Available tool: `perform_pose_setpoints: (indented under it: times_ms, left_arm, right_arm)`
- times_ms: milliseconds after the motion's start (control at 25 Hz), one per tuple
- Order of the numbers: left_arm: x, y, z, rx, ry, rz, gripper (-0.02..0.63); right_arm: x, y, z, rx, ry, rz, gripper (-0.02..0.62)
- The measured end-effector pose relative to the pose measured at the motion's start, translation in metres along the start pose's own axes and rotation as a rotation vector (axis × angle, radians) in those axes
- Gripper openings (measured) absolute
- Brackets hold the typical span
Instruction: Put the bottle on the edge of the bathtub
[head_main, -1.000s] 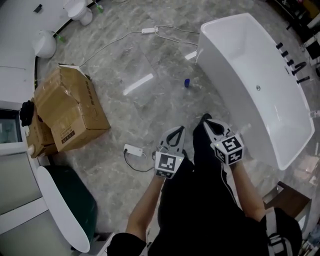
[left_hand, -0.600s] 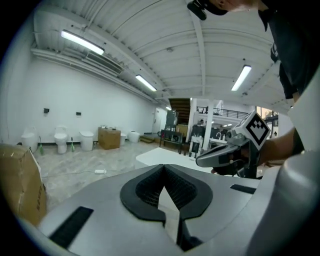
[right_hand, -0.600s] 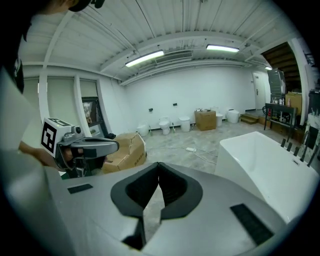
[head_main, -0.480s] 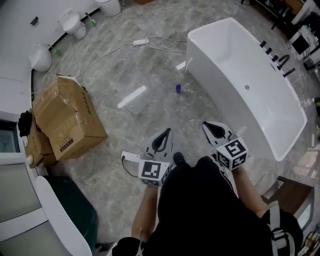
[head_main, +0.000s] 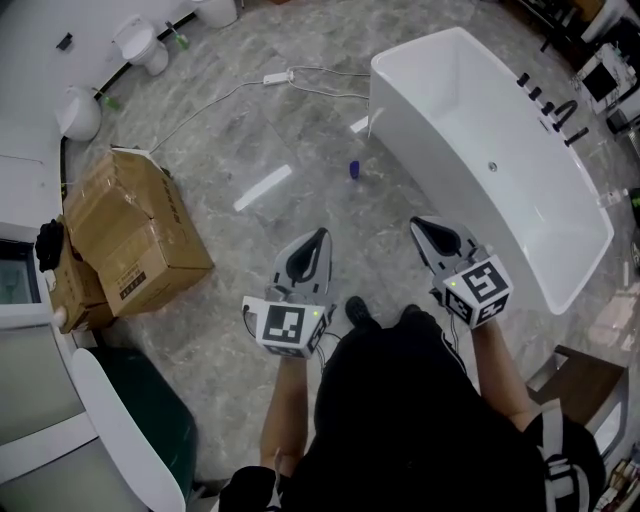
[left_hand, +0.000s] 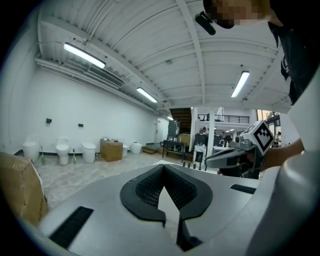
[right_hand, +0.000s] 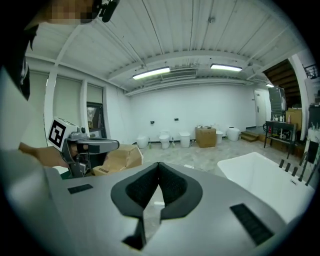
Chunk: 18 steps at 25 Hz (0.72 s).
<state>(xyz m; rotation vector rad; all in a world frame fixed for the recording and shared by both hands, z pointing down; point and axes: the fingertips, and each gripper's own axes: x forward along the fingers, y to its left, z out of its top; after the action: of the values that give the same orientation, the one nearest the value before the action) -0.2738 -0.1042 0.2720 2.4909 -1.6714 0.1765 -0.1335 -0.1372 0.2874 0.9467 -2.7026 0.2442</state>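
Between the jaws of the left gripper (left_hand: 163, 167): nothing, tips clenched together, only a diamond-shaped gap behind them. Same at the right gripper (right_hand: 159, 166): clenched and empty.

From the head view, both held side by side and apart in front of the person's dark clothing (head_main: 400, 400), marker cubes toward the body. Left one over bare marbled floor (head_main: 230, 130), right one close beside the near long wall of the white bathtub (head_main: 470, 110).

Farther out, ahead of both tips: small blue bottle (head_main: 354, 169) on the floor, near the tub's near corner but apart from it, too small to tell whether upright. Found in the head view only, in neither gripper view.

Only in the left gripper view: a far hall with dark furniture, and the right gripper at the frame's right. Only in the right gripper view: the left gripper at the frame's left with the cardboard box (head_main: 135, 235) behind it, and the tub from the side.

Shared by both gripper views, missing from the head view: ribbed ceiling with strip lights (right_hand: 151, 73). Toilets (head_main: 133, 42) along the white wall in all three.
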Motion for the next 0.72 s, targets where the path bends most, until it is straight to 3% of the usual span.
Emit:
perform_pose_setpoints:
  times_ms: [720]
  left_arm:
    - [-0.01, 0.011, 0.0, -0.032, 0.001, 0.041, 0.014]
  right_arm:
    - [0.0, 0.008, 0.018, 0.01, -0.044, 0.019, 0.012]
